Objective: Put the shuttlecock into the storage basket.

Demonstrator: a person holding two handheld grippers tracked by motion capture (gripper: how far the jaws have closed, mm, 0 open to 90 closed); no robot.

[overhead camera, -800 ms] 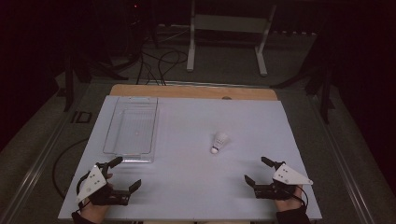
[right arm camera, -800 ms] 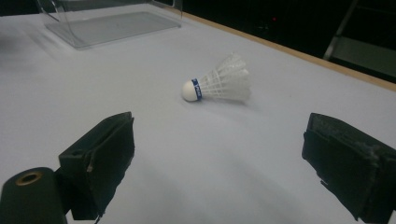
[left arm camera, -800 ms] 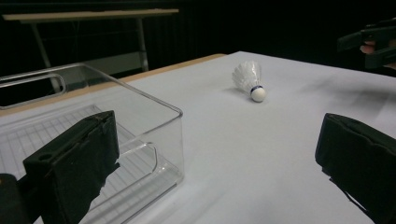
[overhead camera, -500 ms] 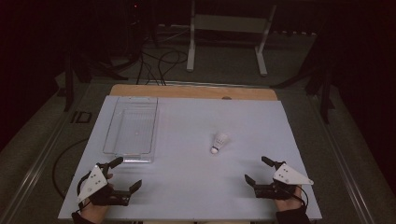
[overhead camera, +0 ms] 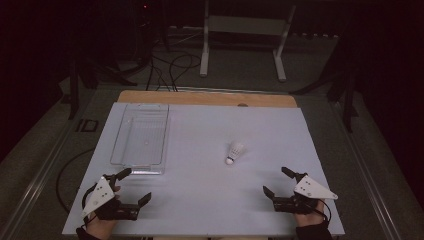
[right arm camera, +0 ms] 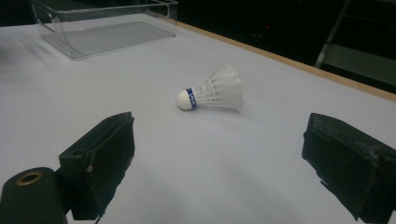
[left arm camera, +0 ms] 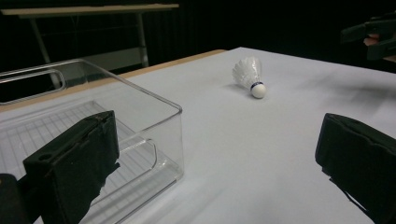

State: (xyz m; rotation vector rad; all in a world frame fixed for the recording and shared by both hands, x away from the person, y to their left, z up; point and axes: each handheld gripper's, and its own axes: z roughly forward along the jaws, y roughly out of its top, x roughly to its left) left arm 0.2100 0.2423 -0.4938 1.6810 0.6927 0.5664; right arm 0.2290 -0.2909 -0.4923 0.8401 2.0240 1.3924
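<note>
We judge nothing done yet — the shuttlecock lies on its side on the table, well apart from the empty clear bin. Our left gripper and right gripper rest near the table's front edge — jaws spread wide, grasping nothing.

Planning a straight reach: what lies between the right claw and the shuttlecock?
Nothing. In the right gripper view, bare white table runs from the open right claw to the shuttlecock; the high view agrees.

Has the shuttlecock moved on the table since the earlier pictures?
No. The shuttlecock lies at the same spot right of the clear tray, cork toward the person.
</note>
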